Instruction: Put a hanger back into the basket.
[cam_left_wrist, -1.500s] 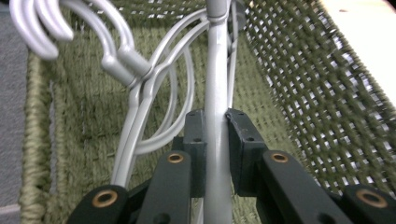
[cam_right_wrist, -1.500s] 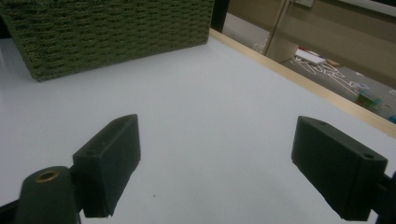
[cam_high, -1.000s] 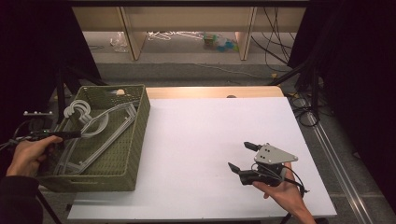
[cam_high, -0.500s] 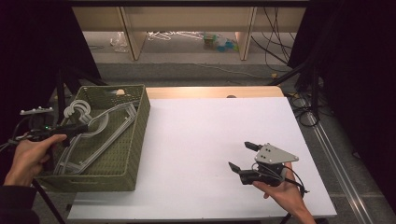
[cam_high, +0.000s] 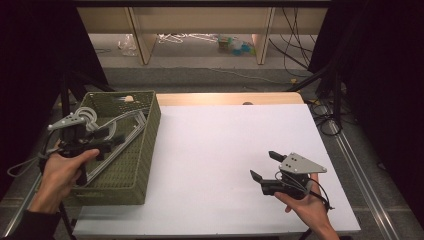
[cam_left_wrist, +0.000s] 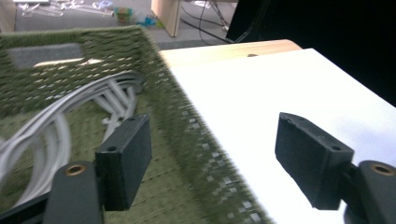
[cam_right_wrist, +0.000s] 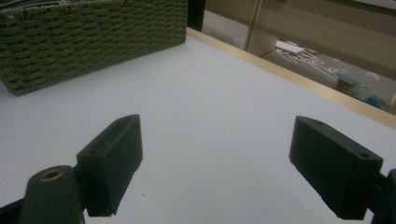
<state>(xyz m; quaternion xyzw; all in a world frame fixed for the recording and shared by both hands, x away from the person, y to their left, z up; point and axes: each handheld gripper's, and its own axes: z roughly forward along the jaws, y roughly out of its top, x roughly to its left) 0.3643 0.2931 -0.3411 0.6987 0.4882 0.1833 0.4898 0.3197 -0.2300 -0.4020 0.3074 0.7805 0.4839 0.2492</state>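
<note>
Left gripper (cam_high: 107, 145) above woven green basket (cam_high: 142, 165), jaws just opened, nothing between.
Pale curved plastic hangers (cam_high: 107, 131) inside; right gripper (cam_high: 263, 165) spread, low over white bench (cam_high: 215, 150).

Left gripper (cam_left_wrist: 212, 161): jaws just opened wide, nothing between the pads, straddling the near wall of a green woven basket (cam_left_wrist: 187, 121) holding pale grey hangers (cam_left_wrist: 56, 123), white table (cam_left_wrist: 280, 93) to its right.

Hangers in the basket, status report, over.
Left hand-held gripper open, jaws just opened, nothing between. Right hand-held gripper open, empty. White hangers lie in green basket. Nothing in the way.
</note>
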